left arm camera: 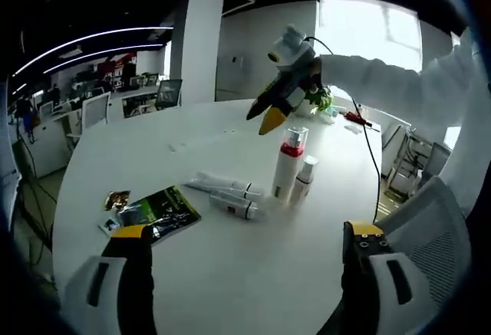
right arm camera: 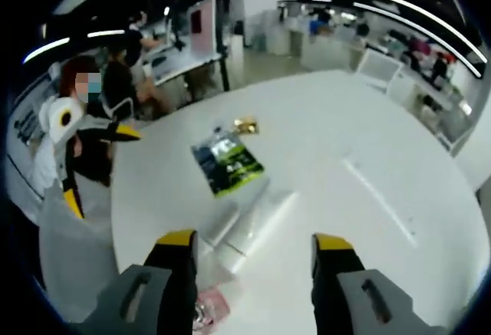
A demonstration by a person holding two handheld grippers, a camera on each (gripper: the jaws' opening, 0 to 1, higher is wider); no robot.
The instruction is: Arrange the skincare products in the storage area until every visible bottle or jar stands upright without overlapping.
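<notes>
White surface (left arm camera: pixel 230 274) carries two upright bottles, a tall red-banded one (left arm camera: pixel 288 163) with a shorter one (left arm camera: pixel 305 179) just beside it; two tubes (left arm camera: pixel 230 194) lie flat nearby. We judge standing these tubes is the step in hand. Our right hand-held gripper (left arm camera: pixel 270 113) hovers above the bottles, jaws wide and empty in its own view (right arm camera: pixel 253 247); the left hand-held gripper (left arm camera: pixel 249 235) is wide too. Next: descend and grip one tube.

Bright window glare; right gripper view motion-blurred.
</notes>
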